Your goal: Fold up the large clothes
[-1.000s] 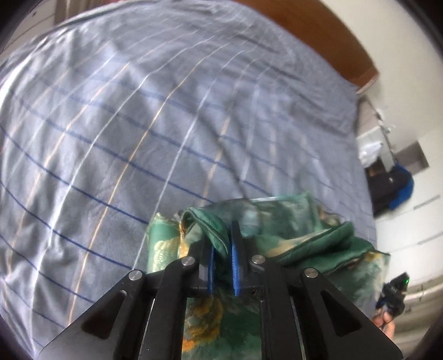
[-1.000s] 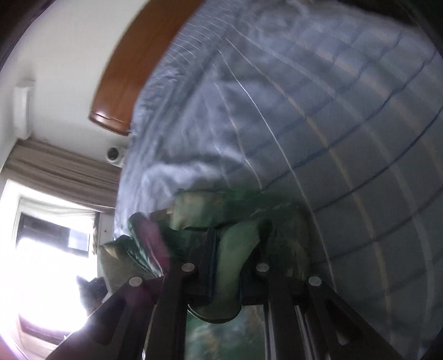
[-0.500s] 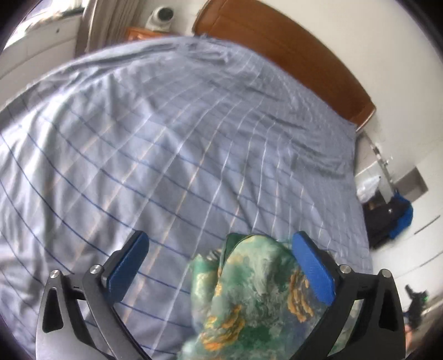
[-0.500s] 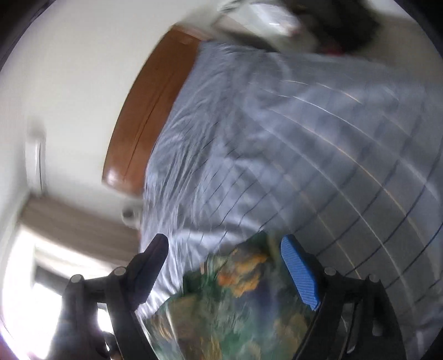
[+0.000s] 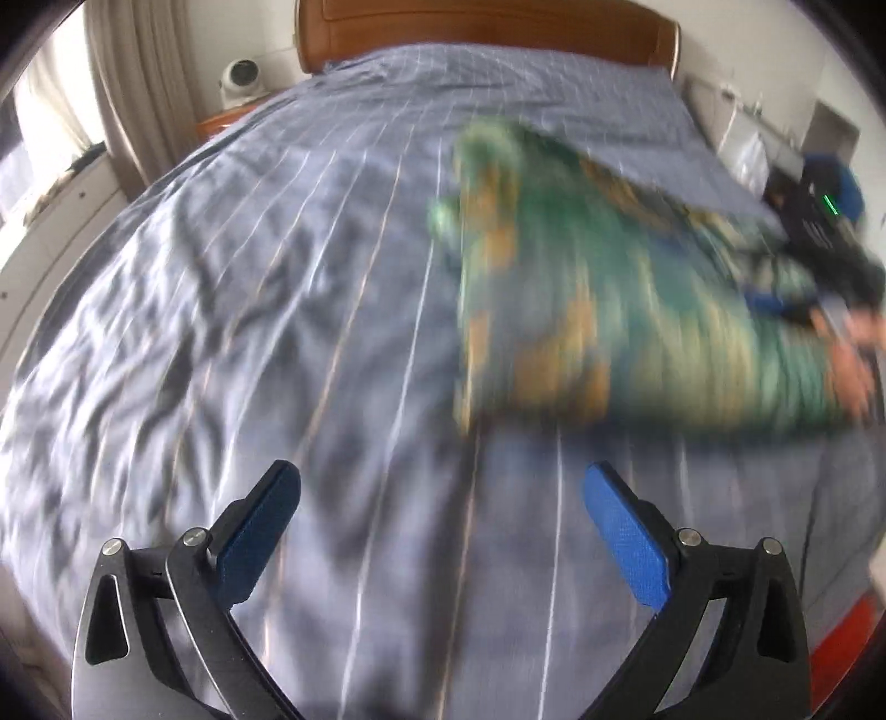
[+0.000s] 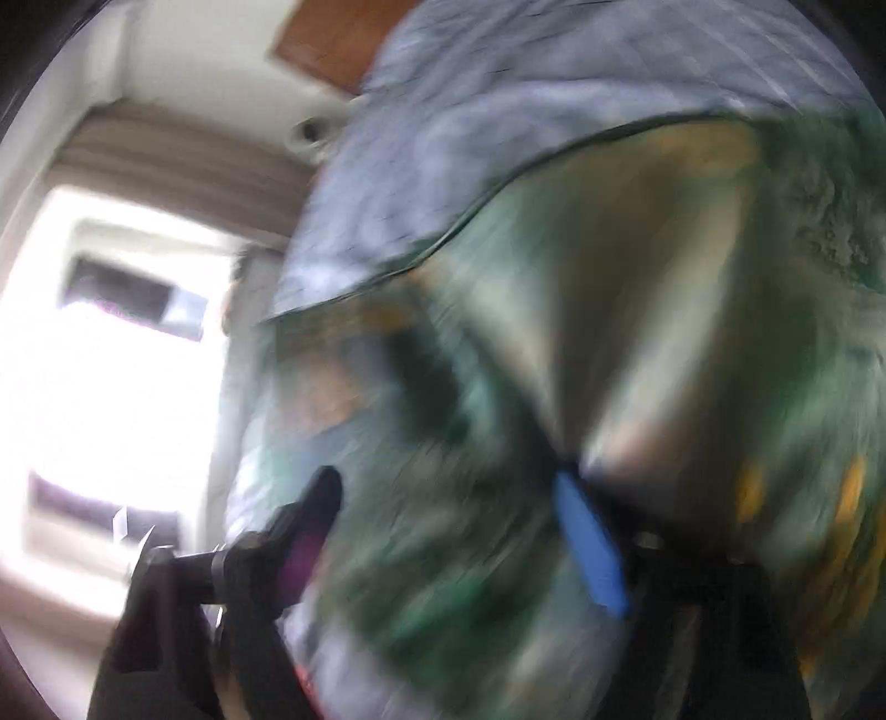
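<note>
Left tongs [image 5: 440, 518] apart, empty, over the bed [image 5: 232, 310]. Garment [image 5: 581, 299] lies on the bed, up and to their right. Right tongs [image 6: 448, 526] part-open, have just been closing, cloth between them; grip unclear. Risk: a fast snatch bunches the fold.

The garment [image 5: 598, 288] lies on the bed [image 5: 277, 332] — toward its right side. The headboard [image 5: 487, 22] stands at the far end — a curtain [image 5: 127, 88] far left.

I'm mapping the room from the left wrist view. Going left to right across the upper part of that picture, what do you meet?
Curtain → small white fan → wooden headboard → green patterned garment → the other gripper at the right edge.
</note>
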The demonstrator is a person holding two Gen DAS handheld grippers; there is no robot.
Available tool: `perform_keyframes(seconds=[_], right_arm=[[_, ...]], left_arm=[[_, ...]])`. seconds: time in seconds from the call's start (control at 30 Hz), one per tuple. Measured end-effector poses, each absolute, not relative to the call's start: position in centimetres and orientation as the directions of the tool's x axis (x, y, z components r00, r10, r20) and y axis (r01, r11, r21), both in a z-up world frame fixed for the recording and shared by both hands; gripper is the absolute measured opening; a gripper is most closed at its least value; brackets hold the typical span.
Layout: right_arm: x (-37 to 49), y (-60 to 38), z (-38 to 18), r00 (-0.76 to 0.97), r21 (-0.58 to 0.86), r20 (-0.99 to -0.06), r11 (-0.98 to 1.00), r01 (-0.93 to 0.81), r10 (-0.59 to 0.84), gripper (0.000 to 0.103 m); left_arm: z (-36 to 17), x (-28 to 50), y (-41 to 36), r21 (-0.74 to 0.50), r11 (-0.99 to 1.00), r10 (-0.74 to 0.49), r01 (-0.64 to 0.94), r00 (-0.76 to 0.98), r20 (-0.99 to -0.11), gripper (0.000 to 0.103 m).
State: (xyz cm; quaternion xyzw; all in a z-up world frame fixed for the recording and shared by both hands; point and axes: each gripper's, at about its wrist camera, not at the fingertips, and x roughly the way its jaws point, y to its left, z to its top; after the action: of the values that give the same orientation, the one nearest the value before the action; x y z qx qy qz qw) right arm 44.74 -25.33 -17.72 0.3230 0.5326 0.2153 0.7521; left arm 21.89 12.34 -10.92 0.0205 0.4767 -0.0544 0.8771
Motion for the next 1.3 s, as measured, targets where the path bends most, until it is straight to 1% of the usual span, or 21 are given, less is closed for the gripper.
perform_keyframes(seconds=[0.1, 0.2, 0.27, 0.33, 0.43, 0.5, 0.53, 0.57, 0.6, 0.67, 0.77, 0.87, 0.93, 1.0, 1.07, 1.1, 1.2, 1.3], right_arm=[[45.6, -26.8, -19.1, 0.444, 0.751, -0.620, 0.653, 0.096, 0.647, 0.067], [44.9, -27.4, -17.4, 0.477, 0.770, -0.599, 0.625, 0.124, 0.643, 0.067], [43.8, -27.1, -14.4, 0.497, 0.767, -0.579, 0.638, 0.062, 0.647, 0.068], [41.7, -26.1, -11.0, 0.479, 0.737, -0.588, 0.675, -0.014, 0.652, 0.068], [37.8, -24.2, -8.8, 0.431, 0.710, -0.615, 0.702, -0.061, 0.660, 0.073], [35.2, -23.4, -9.9, 0.413, 0.698, -0.631, 0.713, -0.067, 0.657, 0.074], [34.7, -22.8, -11.0, 0.404, 0.682, -0.653, 0.729, -0.054, 0.641, 0.074], [34.2, -22.2, -13.4, 0.373, 0.655, -0.698, 0.756, -0.013, 0.611, 0.074], [34.1, -22.1, -15.1, 0.357, 0.653, -0.712, 0.757, 0.018, 0.605, 0.074], [33.7, -22.5, -17.6, 0.371, 0.684, -0.698, 0.724, 0.092, 0.613, 0.074], [32.5, -22.8, -16.6, 0.430, 0.713, -0.666, 0.690, 0.125, 0.610, 0.074], [29.5, -22.8, -13.9, 0.471, 0.723, -0.638, 0.685, 0.095, 0.608, 0.075], [28.0, -22.2, -13.2, 0.481, 0.696, -0.651, 0.714, 0.072, 0.586, 0.080], [27.2, -21.4, -14.1, 0.470, 0.649, -0.692, 0.757, 0.072, 0.548, 0.080], [27.2, -20.9, -16.2, 0.453, 0.593, -0.738, 0.801, 0.083, 0.500, 0.080], [27.2, -21.0, -16.8, 0.457, 0.583, -0.745, 0.807, 0.091, 0.487, 0.080], [25.4, -20.9, -16.3, 0.497, 0.610, -0.716, 0.786, 0.101, 0.491, 0.080], [22.4, -20.3, -14.7, 0.518, 0.603, -0.694, 0.797, 0.038, 0.500, 0.080]], left_arm=[[-11.9, 18.0, 12.5, -0.001, 0.996, -0.050, 0.090, 0.544, -0.838, 0.102], [-12.6, 15.9, 12.9, -0.038, 0.997, -0.070, 0.069, 0.541, -0.838, 0.102], [-12.8, 15.0, 13.2, -0.054, 0.997, -0.077, 0.058, 0.555, -0.828, 0.102], [-13.3, 14.7, 13.1, -0.040, 0.998, -0.059, 0.045, 0.568, -0.821, 0.102], [-15.0, 15.0, 13.2, -0.028, 0.999, -0.032, 0.014, 0.558, -0.829, 0.102], [-16.6, 15.2, 13.4, -0.031, 1.000, -0.023, -0.006, 0.521, -0.853, 0.102], [-17.7, 15.3, 13.5, -0.034, 0.999, -0.022, -0.014, 0.491, -0.871, 0.102], [-18.5, 15.2, 13.6, -0.038, 0.999, -0.026, -0.016, 0.482, -0.876, 0.102], [-18.7, 14.9, 13.7, -0.041, 0.999, -0.028, -0.015, 0.496, -0.868, 0.102], [-18.6, 14.1, 13.7, -0.033, 0.999, -0.028, -0.001, 0.525, -0.851, 0.102], [-18.5, 13.4, 14.1, -0.041, 0.999, -0.040, 0.009, 0.529, -0.848, 0.102], [-18.6, 13.1, 14.4, -0.061, 0.998, -0.055, 0.007, 0.541, -0.839, 0.103], [-18.8, 13.1, 14.2, -0.055, 0.998, -0.049, 0.005, 0.548, -0.835, 0.103], [-18.8, 12.8, 13.8, -0.039, 0.999, -0.035, 0.005, 0.550, -0.834, 0.103], [-18.9, 13.3, 13.8, -0.023, 1.000, -0.020, 0.002, 0.541, -0.841, 0.103], [-18.8, 13.4, 13.8, -0.018, 1.000, -0.015, 0.001, 0.533, -0.846, 0.103], [-18.7, 13.4, 14.0, -0.025, 1.000, -0.021, -0.001, 0.513, -0.858, 0.103], [-18.6, 13.2, 14.0, -0.023, 1.000, -0.019, -0.002, 0.518, -0.855, 0.103]])
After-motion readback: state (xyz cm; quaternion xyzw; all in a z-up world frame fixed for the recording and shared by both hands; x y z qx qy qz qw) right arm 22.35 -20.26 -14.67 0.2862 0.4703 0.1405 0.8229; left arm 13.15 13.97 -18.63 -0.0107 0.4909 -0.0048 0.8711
